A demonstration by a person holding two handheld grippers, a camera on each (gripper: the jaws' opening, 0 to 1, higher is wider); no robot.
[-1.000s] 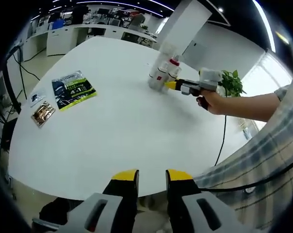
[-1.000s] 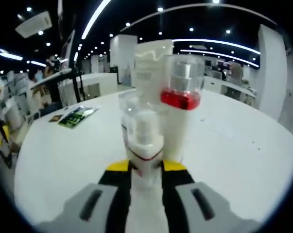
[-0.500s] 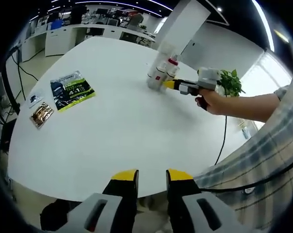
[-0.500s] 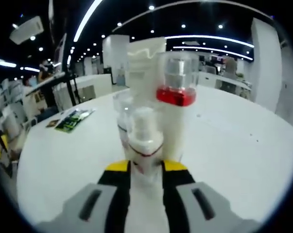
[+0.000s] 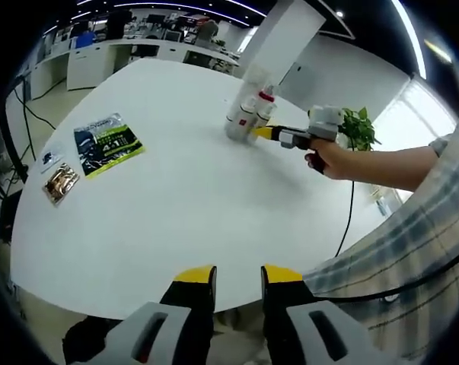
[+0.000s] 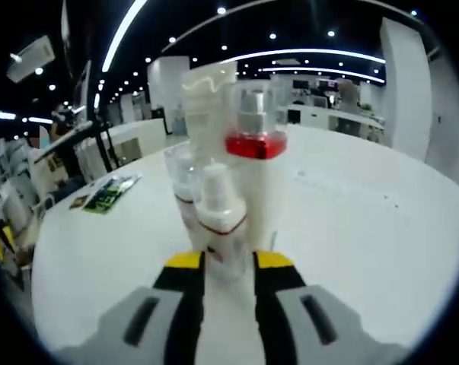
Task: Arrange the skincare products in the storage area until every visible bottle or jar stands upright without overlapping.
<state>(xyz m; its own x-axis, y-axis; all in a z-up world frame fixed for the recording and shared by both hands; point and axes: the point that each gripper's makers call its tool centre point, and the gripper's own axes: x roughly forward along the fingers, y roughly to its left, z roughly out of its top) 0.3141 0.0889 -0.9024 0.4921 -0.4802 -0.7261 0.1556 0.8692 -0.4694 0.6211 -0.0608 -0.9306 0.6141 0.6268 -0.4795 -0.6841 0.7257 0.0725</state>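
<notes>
Left gripper view: looked down over a round white table (image 5: 176,205) in an open office. Own yellow-tipped left gripper (image 5: 227,275) hung at the near edge, jaws parted over nothing. Far across the table stood a tight cluster of skincare bottles (image 5: 246,114), all upright, among them a red-collared bottle (image 5: 266,97). Right gripper (image 5: 261,132) reached in from the right in a person's hand (image 5: 329,158), its tips at the cluster's base. Off to the left lay a green sachet (image 5: 107,142), a small brown packet (image 5: 59,183) and a small pale packet (image 5: 49,161), well apart from the bottles. Right gripper view: same cluster seen close. Right gripper (image 6: 228,262) had a small white pump bottle (image 6: 219,220) between its jaws, closed on its lower body. Just behind stood the red-collared bottle (image 6: 253,163), a clear-capped bottle (image 6: 181,182) and a tall white tube (image 6: 205,106), packed close together, contact unclear.
</notes>
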